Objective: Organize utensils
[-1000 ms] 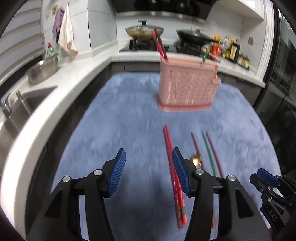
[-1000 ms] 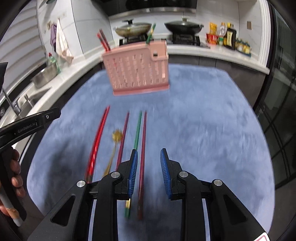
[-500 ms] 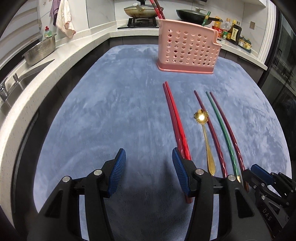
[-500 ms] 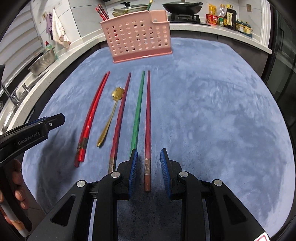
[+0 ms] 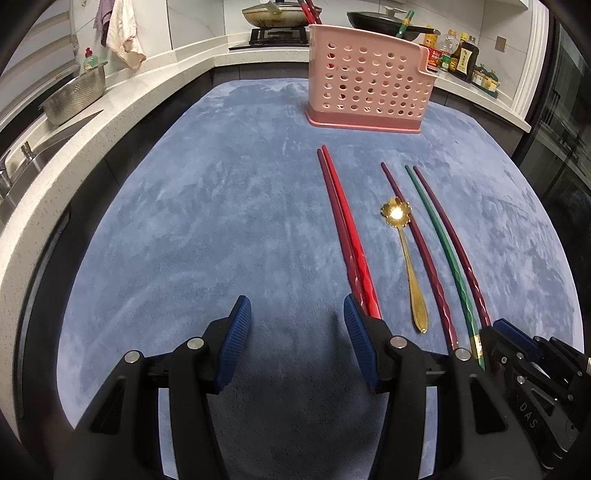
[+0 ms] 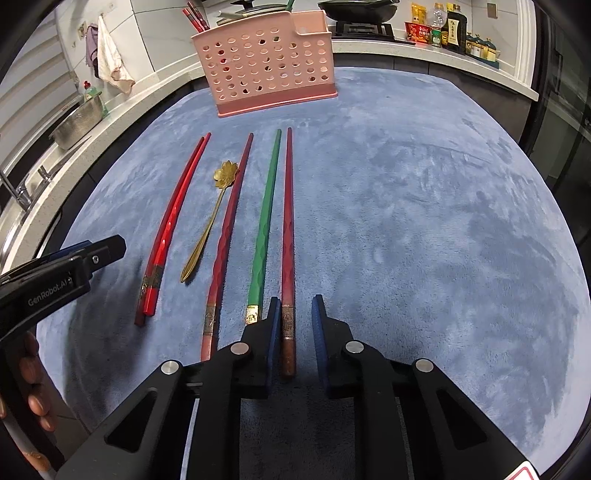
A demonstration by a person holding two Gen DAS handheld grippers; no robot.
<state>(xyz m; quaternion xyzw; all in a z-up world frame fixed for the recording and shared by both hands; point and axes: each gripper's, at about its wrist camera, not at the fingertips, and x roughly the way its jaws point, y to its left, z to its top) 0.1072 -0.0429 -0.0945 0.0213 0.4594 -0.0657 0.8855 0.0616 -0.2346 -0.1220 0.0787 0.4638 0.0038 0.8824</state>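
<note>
On the blue mat lie a pair of red chopsticks (image 6: 171, 221), a gold flower-bowl spoon (image 6: 207, 229), a dark red chopstick (image 6: 227, 229), a green chopstick (image 6: 264, 229) and another dark red chopstick (image 6: 288, 229). A pink perforated utensil holder (image 6: 269, 62) stands at the far side with some chopsticks in it. My right gripper (image 6: 293, 321) is open, its jaws on either side of the near end of the rightmost dark red chopstick. My left gripper (image 5: 293, 317) is open and empty, just left of the red pair (image 5: 347, 229).
A white counter with a sink and a steel colander (image 5: 74, 98) runs along the left. A stove with pans (image 5: 280, 14) and sauce bottles (image 5: 461, 55) stand behind the holder. The mat's edge curves close on the right.
Both grippers have come down and forward toward the mat. The right gripper has closed in around the end of the rightmost dark red chopstick.
</note>
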